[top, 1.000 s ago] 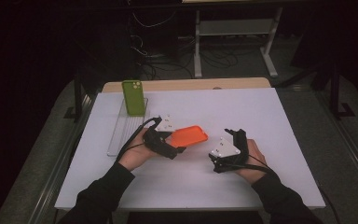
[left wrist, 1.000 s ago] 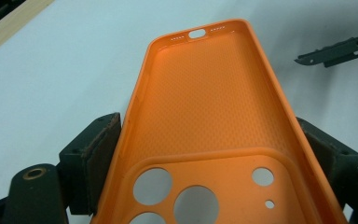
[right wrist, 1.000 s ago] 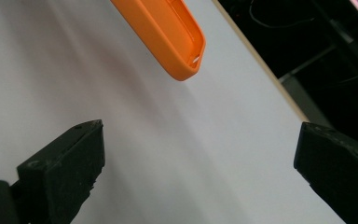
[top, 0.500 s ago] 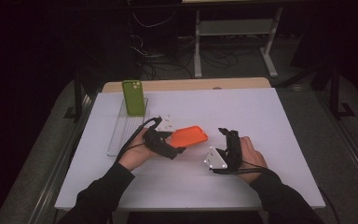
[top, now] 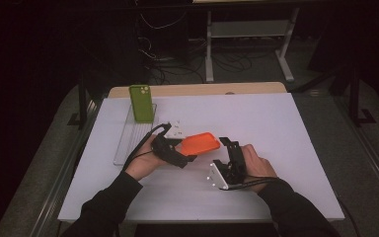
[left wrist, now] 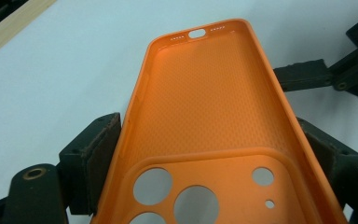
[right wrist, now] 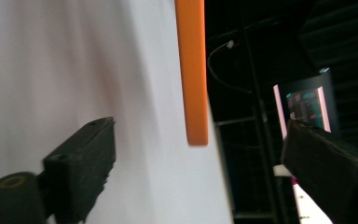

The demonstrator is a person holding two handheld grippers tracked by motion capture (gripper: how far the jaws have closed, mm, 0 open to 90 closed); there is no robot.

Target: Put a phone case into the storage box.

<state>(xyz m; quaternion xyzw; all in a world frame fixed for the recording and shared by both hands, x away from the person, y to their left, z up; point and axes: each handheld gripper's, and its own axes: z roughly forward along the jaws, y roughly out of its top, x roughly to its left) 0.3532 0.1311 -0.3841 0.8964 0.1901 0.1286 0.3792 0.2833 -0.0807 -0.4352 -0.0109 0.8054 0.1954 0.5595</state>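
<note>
Since the earlier frames, the right gripper (top: 225, 146) has been carried leftward across the table toward the orange phone case (top: 201, 143) and rolled onto its side, and its jaws have just been closing a little, with nothing pressed between them. In the right gripper view those jaws are seen standing wide apart, the case (right wrist: 192, 70) hanging edge-on as a thin orange strip ahead of the gap, clear of both pads.

The left gripper (top: 187, 153) is clamped on the case: in the left gripper view its black pads (left wrist: 100, 158) are pressed against the two long side edges near the camera-cutout end, and the case (left wrist: 214, 126) is held with its textured inside facing up, the port end pointing away. One jaw of the right gripper (left wrist: 326, 74) is seen just beyond the case's far right edge.

In the high view the case is held slightly above the white table (top: 286, 128), between the two hands, near the middle of the table's width. A green phone (top: 141, 102) is propped upright at the far end of a clear tray (top: 126, 143) to the left, well apart from the case.
</note>
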